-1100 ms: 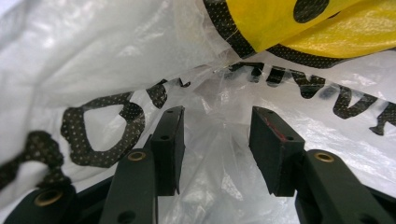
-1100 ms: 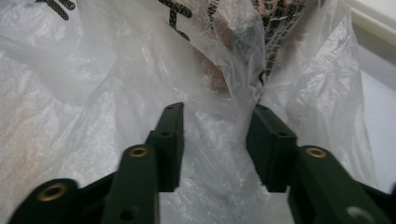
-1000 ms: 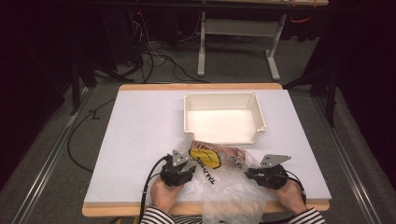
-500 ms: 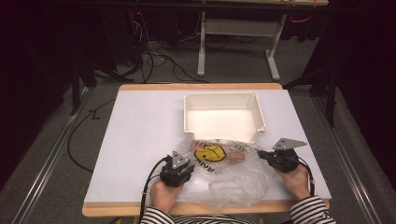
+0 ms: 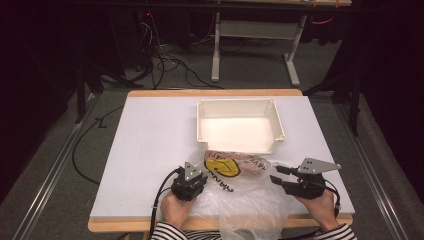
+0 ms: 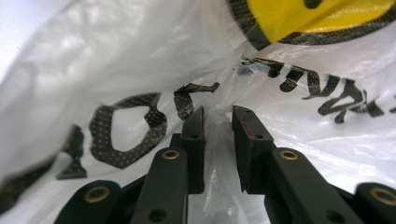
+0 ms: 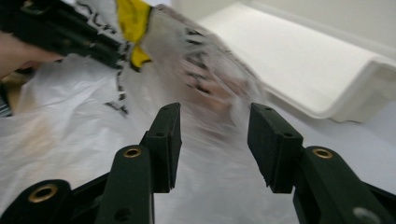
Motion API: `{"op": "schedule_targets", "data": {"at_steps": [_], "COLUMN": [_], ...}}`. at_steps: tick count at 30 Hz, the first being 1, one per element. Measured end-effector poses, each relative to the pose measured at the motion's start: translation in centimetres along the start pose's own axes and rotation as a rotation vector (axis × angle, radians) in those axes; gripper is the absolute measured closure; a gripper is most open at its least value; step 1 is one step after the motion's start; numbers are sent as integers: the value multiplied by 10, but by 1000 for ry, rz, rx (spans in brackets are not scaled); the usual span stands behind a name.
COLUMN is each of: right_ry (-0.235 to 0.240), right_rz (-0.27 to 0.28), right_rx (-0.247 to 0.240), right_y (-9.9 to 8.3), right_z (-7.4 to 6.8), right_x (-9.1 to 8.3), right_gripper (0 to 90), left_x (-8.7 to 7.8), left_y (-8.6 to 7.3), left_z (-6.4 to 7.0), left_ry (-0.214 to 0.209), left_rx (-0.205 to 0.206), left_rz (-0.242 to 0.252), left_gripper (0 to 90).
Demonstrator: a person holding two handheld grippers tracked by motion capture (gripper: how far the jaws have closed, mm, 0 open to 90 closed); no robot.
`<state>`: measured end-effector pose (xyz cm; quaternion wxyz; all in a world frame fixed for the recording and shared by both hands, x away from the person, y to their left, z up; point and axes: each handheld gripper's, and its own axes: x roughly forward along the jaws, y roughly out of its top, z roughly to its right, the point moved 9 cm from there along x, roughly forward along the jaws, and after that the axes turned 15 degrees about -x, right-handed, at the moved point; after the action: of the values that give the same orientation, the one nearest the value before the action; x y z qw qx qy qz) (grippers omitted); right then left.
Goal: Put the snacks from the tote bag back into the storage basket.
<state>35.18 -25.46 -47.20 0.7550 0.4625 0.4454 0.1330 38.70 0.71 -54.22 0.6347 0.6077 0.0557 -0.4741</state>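
A clear plastic bag (image 5: 240,202) printed with a yellow smiley face (image 5: 222,167) and black letters lies at the table's front middle, with something pale pink inside near its far end. My left gripper (image 5: 201,176) sits at the bag's left edge. In the left gripper view its jaws (image 6: 218,114) stand nearly together, with a fold of the bag (image 6: 140,70) pinched between them. My right gripper (image 5: 276,175) is at the bag's right edge. It is open (image 7: 215,112), its jaws spread over the film (image 7: 205,70) and holding nothing.
A white rectangular tray (image 5: 240,102) stands just behind the bag, its low front wall (image 7: 327,60) close to my right gripper. The white table (image 5: 150,140) stretches off to the left. Cables and desk legs are on the floor beyond it.
My right gripper has moved to the right, away from the bag's middle, and its jaws are apart. The bag has spread out flatter. The left gripper has stayed put.
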Motion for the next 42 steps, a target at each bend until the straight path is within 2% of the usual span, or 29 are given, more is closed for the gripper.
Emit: {"op": "schedule_targets", "data": {"at_steps": [2,3,4,8,9,10,12,13,14,15,16,17,18,19,23,24,25,27,28,32,35,36,39,42], "right_ry": [24,24,24,52,58,80,83,92,92,100,104,111,111,106,53,53,23,-1,-1,-53,-69,-88,-109,-118], "right_rz": [-4,-4,-9,-22,-38,-87,-101,-134,-134,-143,-155,-155,-155,-131,-96,-96,-75,-63,-63,-55,-58,-72,-76,-82], "right_rx": [-9,-9,-13,-8,-9,-7,-5,-10,-10,-15,-29,-32,-32,-49,-67,-67,-69,-58,-58,-65,-67,-70,-36,-10], "right_y": [-1,-1,-3,-8,-11,-22,-25,-35,-35,-37,-41,-41,-41,-36,-22,-22,-14,-9,-9,-2,-1,-3,-10,-16], "right_z": [-16,-16,-22,-32,-34,-36,-35,-33,-33,-32,-32,-32,-32,-29,-17,-17,-8,-1,-1,14,19,25,37,42], "right_x": [1,1,1,5,6,16,19,27,27,29,32,33,33,31,23,23,18,15,15,12,14,16,23,26], "right_gripper": [513,513,495,478,477,482,496,579,579,636,782,842,842,900,900,900,900,900,900,900,900,900,900,900], "left_x": [0,0,0,0,0,0,0,-3,-3,-7,-14,-18,-18,-25,-39,-39,-44,-47,-49,-54,-55,-54,-51,-42], "left_y": [0,0,0,1,1,1,1,4,4,6,12,14,14,19,30,30,35,37,38,45,49,51,60,65], "left_z": [0,0,0,1,2,2,2,4,4,5,9,10,10,13,21,21,24,25,27,35,36,35,29,21], "left_ry": [0,0,4,4,3,2,1,-7,-7,-13,-35,-38,-38,-48,-70,-70,-74,-74,-76,-84,-86,-87,-84,-69], "left_rx": [1,3,8,13,13,14,16,16,16,15,11,15,15,24,39,39,44,52,55,79,78,74,43,16], "left_rz": [-1,-2,-6,-13,-17,-19,-19,3,3,20,40,47,47,63,92,92,107,106,108,118,120,125,146,145], "left_gripper": [785,785,815,863,863,881,889,893,894,894,896,896,896,896,895,894,893,891,891,891,892,892,892,893]}}
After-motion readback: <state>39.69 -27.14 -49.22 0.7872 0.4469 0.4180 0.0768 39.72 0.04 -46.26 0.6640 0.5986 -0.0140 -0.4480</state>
